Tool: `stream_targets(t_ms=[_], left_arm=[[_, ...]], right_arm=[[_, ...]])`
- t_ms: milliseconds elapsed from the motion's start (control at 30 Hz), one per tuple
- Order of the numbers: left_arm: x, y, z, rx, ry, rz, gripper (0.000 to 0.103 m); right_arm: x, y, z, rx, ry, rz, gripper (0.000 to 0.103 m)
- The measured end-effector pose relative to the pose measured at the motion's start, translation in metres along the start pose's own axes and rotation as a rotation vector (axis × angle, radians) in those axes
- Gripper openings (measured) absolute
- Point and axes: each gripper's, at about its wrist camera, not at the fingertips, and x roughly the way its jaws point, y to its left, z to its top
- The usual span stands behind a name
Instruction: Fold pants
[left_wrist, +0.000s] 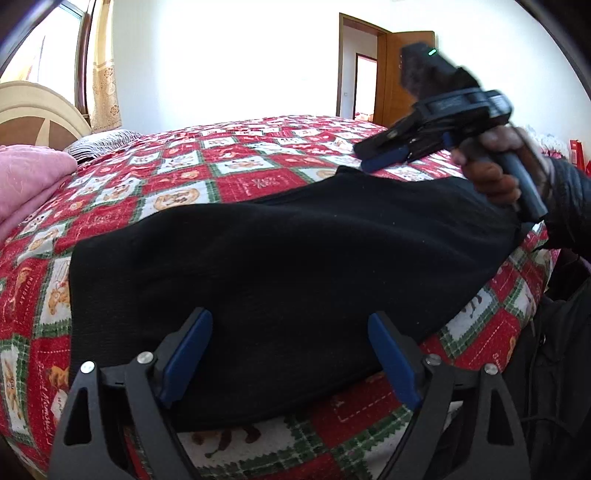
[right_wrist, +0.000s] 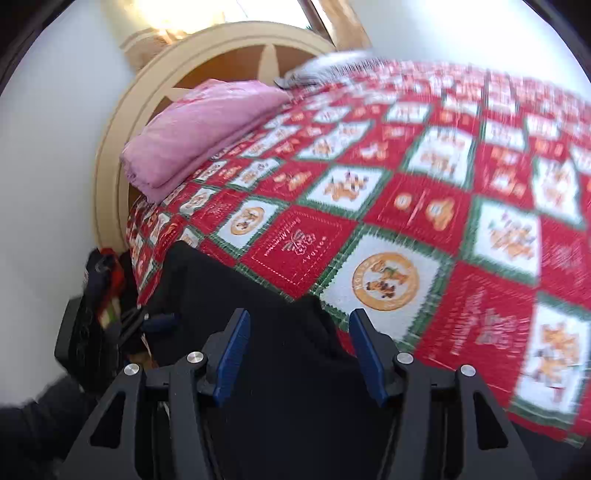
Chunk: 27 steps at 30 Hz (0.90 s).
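Black pants (left_wrist: 288, 266) lie flat across the near side of a bed with a red, white and green patchwork quilt (left_wrist: 236, 162). My left gripper (left_wrist: 290, 321) is open, its blue pads over the near edge of the pants. My right gripper (left_wrist: 364, 158) shows at the upper right of the left wrist view, hand-held just above the far right end of the pants; there its pads look close together. In the right wrist view the right gripper (right_wrist: 299, 317) is open over the black pants (right_wrist: 258, 295). The left gripper (right_wrist: 162, 319) shows at the left there.
A folded pink blanket (right_wrist: 199, 129) lies by the round headboard (right_wrist: 122, 122). A striped pillow (left_wrist: 99, 146) is behind it. An open wooden door (left_wrist: 395, 77) is at the far wall. The bed's edge (left_wrist: 532, 295) runs along the right, beside the person's dark clothing.
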Motion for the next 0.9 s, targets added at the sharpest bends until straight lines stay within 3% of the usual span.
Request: stream_targets(t_ms=[33, 100, 167, 267, 367, 433, 467, 500, 600, 733, 900], left_arm=[[0.000, 0.000, 0.000, -0.004, -0.003, -0.003, 0.089], [-0.001, 0.001, -0.001, -0.010, -0.009, -0.007, 0.089], [-0.001, -0.001, -0.003, -0.006, -0.014, -0.004, 0.089], [-0.001, -0.004, -0.003, -0.001, -0.014, 0.003, 0.091], [-0.002, -0.005, 0.002, -0.011, -0.001, 0.014, 0.092], [-0.007, -0.008, 0.008, -0.008, 0.016, 0.020, 0.092], [-0.010, -0.011, 0.012, 0.000, 0.009, 0.020, 0.092], [-0.015, -0.014, 0.016, 0.011, -0.008, 0.021, 0.092], [-0.024, -0.028, 0.031, 0.027, -0.046, -0.015, 0.092], [-0.017, -0.057, 0.049, 0.076, -0.043, -0.080, 0.092], [-0.003, -0.100, 0.072, 0.160, -0.038, -0.163, 0.092]], right_arm=[[0.009, -0.005, 0.001, 0.038, 0.022, 0.029, 0.054], [0.020, -0.008, -0.001, 0.078, 0.050, 0.055, 0.011], [0.022, -0.007, -0.002, 0.073, 0.035, -0.008, 0.006], [0.026, -0.014, -0.002, 0.091, 0.036, -0.053, 0.006], [0.026, -0.020, -0.003, 0.094, 0.027, -0.043, 0.006], [0.019, -0.019, -0.004, 0.084, 0.016, -0.040, 0.017], [0.010, -0.019, -0.008, 0.081, 0.008, -0.054, 0.029], [0.000, -0.019, -0.011, 0.078, 0.000, -0.059, 0.035], [-0.047, -0.025, -0.034, 0.075, -0.043, -0.078, 0.037], [-0.137, -0.052, -0.085, 0.099, -0.094, -0.223, 0.037], [-0.254, -0.105, -0.150, 0.290, -0.212, -0.428, 0.037]])
